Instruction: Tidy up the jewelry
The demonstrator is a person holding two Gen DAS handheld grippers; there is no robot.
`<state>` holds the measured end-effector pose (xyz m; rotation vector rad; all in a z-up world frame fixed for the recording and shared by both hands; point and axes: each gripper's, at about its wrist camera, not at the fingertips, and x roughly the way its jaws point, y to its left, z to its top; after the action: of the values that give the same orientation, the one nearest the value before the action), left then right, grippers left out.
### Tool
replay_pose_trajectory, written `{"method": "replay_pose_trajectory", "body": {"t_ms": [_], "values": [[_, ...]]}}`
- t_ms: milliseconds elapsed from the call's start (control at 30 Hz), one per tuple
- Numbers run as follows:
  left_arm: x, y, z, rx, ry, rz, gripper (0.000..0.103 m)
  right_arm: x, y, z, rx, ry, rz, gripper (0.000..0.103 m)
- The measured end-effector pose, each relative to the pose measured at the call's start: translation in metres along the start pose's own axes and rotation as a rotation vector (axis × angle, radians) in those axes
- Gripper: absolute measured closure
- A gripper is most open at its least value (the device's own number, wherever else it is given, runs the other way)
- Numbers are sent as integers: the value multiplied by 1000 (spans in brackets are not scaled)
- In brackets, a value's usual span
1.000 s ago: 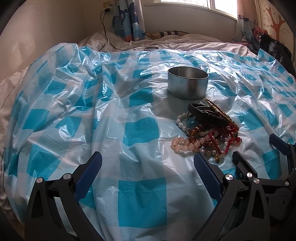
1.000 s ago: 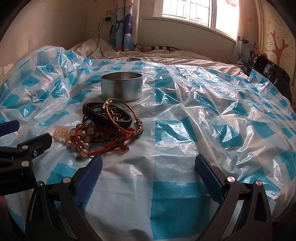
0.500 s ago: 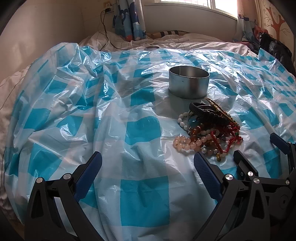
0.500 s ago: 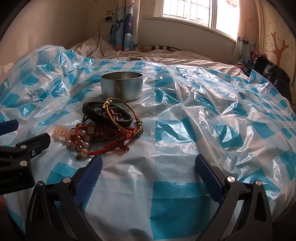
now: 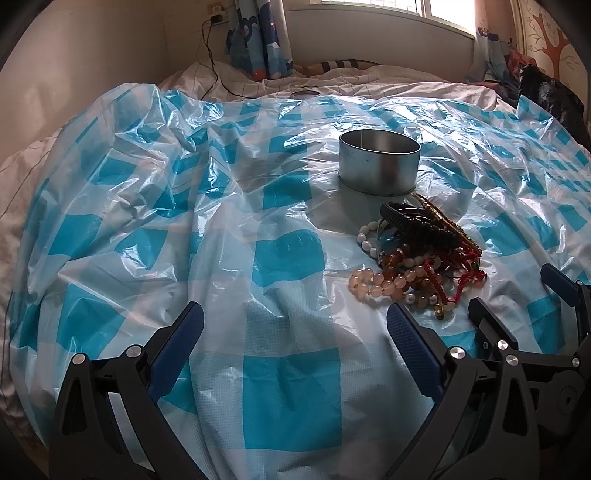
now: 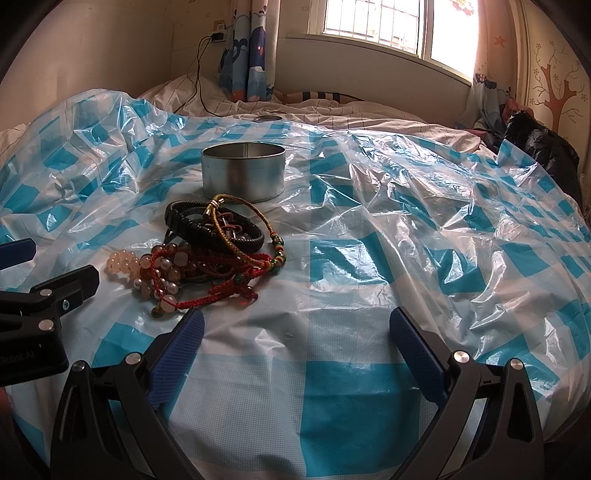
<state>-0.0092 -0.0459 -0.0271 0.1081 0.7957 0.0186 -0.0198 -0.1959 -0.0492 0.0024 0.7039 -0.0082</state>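
Setting: a bedroom, with a bed under a barred window (image 6: 373, 26), a patterned curtain (image 6: 247, 55) hanging at the far wall and a cable running down from a wall socket. Surface: a crinkled plastic sheet (image 5: 147, 236), blue-and-white checked, spread over pale bedding.

Item 1: round metal tin (image 5: 379, 161), lidless, standing upright on the sheet toward the far middle. Nothing can be made out inside it from either view.

Item 2: heap of jewelry (image 5: 417, 258), lying on the sheet just in front of the tin, its far edge close beside the tin's base. Contents, tangled together: a black braided bracelet (image 6: 214, 225) on the tin side; a gold-and-green cord bracelet (image 6: 255, 232) draped across it; red knotted cord (image 6: 221, 291) at the near edge; a strand of pale pink beads (image 5: 373, 284); amber beads; a short run of white beads (image 5: 365, 236).

Item 3: left gripper (image 5: 295, 336), blue-padded fingers spread wide, holding nothing, low over bare sheet to the left of the heap.

Item 4: right gripper (image 6: 295, 336), fingers likewise spread wide and empty, just beside the heap on its right; its left fingertip sits close to the red cord without touching it.

A small flat round object (image 6: 267, 118), possibly a lid, lies beyond the tin at the sheet's far edge.
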Motion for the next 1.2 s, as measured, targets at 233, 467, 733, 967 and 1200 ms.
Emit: {"method": "replay_pose_trajectory", "body": {"t_ms": [233, 467, 733, 967, 1200], "values": [[0, 0, 0, 1, -3, 2, 8, 0, 0, 0, 1, 0, 4, 6], [2, 1, 3, 6, 17, 46, 8, 1, 0, 0, 1, 1, 5, 6], [1, -3, 3, 20, 19, 45, 8, 1, 0, 0, 2, 1, 6, 6], [1, -3, 3, 18, 17, 48, 8, 1, 0, 0, 2, 1, 6, 6], [2, -3, 4, 19, 17, 49, 8, 1, 0, 0, 2, 2, 6, 6]]}}
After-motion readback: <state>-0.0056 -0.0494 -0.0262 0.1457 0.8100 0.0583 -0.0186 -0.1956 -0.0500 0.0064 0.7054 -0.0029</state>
